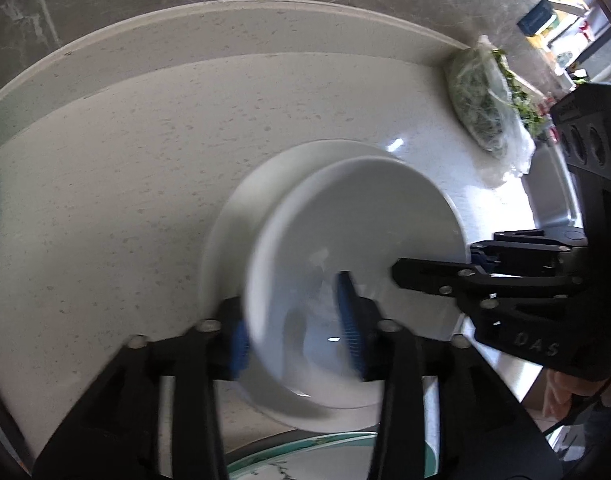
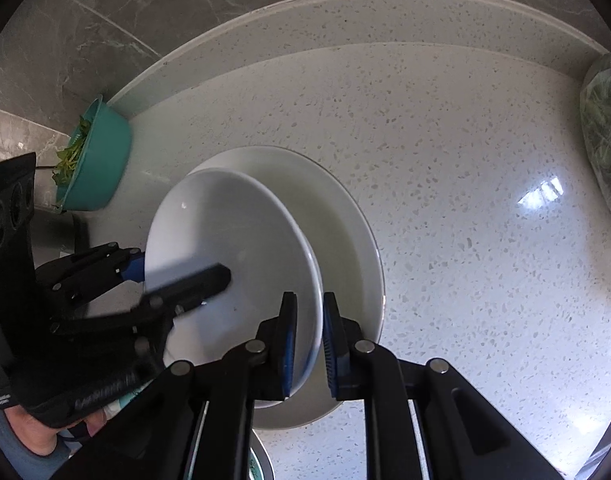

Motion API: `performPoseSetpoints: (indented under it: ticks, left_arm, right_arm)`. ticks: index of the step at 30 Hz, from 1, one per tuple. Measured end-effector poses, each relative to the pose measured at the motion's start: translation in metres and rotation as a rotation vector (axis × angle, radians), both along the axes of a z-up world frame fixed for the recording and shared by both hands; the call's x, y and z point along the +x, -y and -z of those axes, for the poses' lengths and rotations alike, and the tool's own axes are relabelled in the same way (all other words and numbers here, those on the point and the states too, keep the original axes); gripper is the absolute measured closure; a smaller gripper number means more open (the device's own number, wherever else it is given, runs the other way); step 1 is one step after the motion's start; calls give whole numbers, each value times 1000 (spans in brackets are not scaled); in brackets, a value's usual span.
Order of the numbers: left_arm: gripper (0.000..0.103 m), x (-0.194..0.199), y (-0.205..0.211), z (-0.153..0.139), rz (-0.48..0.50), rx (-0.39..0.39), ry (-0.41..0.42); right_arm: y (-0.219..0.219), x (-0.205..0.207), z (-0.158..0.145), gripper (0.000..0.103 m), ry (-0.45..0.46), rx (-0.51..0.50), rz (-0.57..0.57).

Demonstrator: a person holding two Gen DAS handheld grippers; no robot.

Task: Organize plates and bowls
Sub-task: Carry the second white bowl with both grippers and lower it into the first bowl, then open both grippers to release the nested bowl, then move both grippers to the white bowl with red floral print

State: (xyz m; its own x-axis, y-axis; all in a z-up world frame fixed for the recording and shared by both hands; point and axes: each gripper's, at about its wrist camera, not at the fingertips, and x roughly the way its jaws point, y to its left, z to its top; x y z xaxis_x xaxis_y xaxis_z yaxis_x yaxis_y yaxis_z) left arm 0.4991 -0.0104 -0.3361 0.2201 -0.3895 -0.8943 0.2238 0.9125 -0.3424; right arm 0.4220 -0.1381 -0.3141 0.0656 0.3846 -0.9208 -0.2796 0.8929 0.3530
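Observation:
A white bowl [image 1: 345, 240] [image 2: 233, 240] is held tilted just above a larger white plate [image 1: 241, 200] [image 2: 345, 220] that lies on the speckled counter. My left gripper [image 1: 295, 328] [image 2: 177, 276] is shut on the bowl's left rim, one finger inside, one outside. My right gripper [image 2: 307, 340] [image 1: 437, 272] straddles the bowl's right rim with its blue pads [image 2: 289, 344] close on either side; a small gap shows at the outer pad.
A teal bowl of greens [image 2: 95, 160] stands at the back left. A clear bag of greens [image 1: 485, 100] [image 2: 605, 136] lies at the back right. A glass plate edge [image 1: 305, 452] sits near the front. A raised backsplash ledge [image 1: 225, 32] borders the counter.

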Motion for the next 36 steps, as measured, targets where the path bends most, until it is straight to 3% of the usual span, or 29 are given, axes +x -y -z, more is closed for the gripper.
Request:
performPoseSetpoints:
  ticks: [1,6,8,12,13,17,19,25,31,36]
  left_arm:
    - [48,-1,2,-2,5,-2,7]
    - [38,-3,2,-13,-10,-6,56]
    - [28,-5,-1,-21,-21,-4,81]
    - [27,-7,-11,-39,-37,-7,112]
    - [27,-8,-14,-43,-40,-9,118]
    - [25,-20,-17,-76,-38,-39,171]
    - [17,-30,-8,-97,-6,-56,205]
    - [13,-70,74,-132,199,-117,234]
    - [13,-107,176,-104,388,-79,168]
    - [10,-121,228,-79,448,-49,143]
  right_arm:
    - [-1,-1,-1,87,1,4,1]
    - [9,-4,-11,82,25,20,31]
    - [13,-7,-20,78,57,7,38]
    - [29,-17,-45,58,119,49,79]
    - [36,-21,-53,58,139,60,94]
    - [80,-46,-86,53,212,193,184]
    - [119,-66,-102,43,257,268,259]
    - [245,-124,-113,32,265,276,485]
    - [324,-183,-77,31,201,321,652]
    - [343,-209,-40,31,134,321,685]
